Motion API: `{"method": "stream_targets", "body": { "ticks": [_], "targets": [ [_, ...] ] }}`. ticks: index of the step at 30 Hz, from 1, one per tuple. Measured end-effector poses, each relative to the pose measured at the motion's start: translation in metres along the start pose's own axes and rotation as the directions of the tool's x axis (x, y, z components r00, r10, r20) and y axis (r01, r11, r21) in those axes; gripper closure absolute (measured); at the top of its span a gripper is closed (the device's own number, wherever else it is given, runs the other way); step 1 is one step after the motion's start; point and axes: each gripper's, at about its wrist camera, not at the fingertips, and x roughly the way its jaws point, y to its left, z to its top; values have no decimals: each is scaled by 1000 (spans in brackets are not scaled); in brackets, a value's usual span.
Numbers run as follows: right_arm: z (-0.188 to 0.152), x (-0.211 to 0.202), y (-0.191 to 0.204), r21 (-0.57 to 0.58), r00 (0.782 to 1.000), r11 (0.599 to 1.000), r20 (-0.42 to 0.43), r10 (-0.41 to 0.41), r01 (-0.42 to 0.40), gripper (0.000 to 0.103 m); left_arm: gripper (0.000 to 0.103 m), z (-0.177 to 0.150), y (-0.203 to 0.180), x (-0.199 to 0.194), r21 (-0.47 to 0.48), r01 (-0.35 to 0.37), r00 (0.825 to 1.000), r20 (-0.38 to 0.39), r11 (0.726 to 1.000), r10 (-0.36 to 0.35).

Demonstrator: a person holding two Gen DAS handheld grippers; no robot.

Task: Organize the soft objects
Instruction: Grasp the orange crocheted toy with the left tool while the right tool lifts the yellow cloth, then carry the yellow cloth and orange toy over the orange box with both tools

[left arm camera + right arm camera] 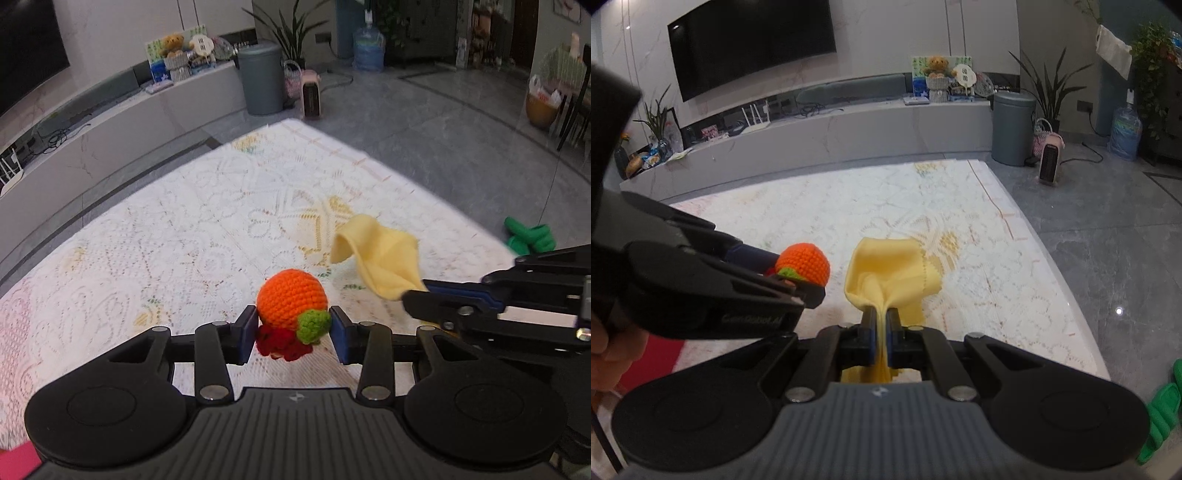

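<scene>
Between my left jaws I am pinching an orange crocheted ball toy; my right jaws are clamping a pale yellow soft cloth above the lace-covered surface, lifting steadily to avoid snagging.

From my left wrist view, the left gripper sits low in the centre with the crochet ball between its pads and a second crochet piece just beneath. To the right, the cloth hangs from the right gripper above the rug. Beyond the rug, at the top centre, the bin stands beside the heater. In my right wrist view the cloth is centred and the ball lies left of it.
</scene>
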Motion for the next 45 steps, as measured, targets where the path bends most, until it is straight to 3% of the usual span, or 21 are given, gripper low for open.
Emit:
{"method": "stream_targets", "body": {
  "ticks": [11, 25, 38, 45],
  "targets": [
    [9, -61, 40, -59, 999, 997, 5, 53, -52, 101, 57, -33, 7, -95, -53, -1, 995, 103, 999, 6],
    [-26, -147, 119, -103, 986, 981, 13, 166, -164, 101, 57, -110, 40, -202, -232, -11, 977, 203, 973, 59],
    [-27, -184, 209, -196, 952, 935, 20, 305, -295, 100, 57, -198, 109, -276, -432, -146, 943, 211, 890, 258],
    [-20, -177, 274, -258, 912, 879, -21, 410, -402, 100, 57, -229, 157, -315, -495, -262, 895, 197, 829, 400]
  ]
}}
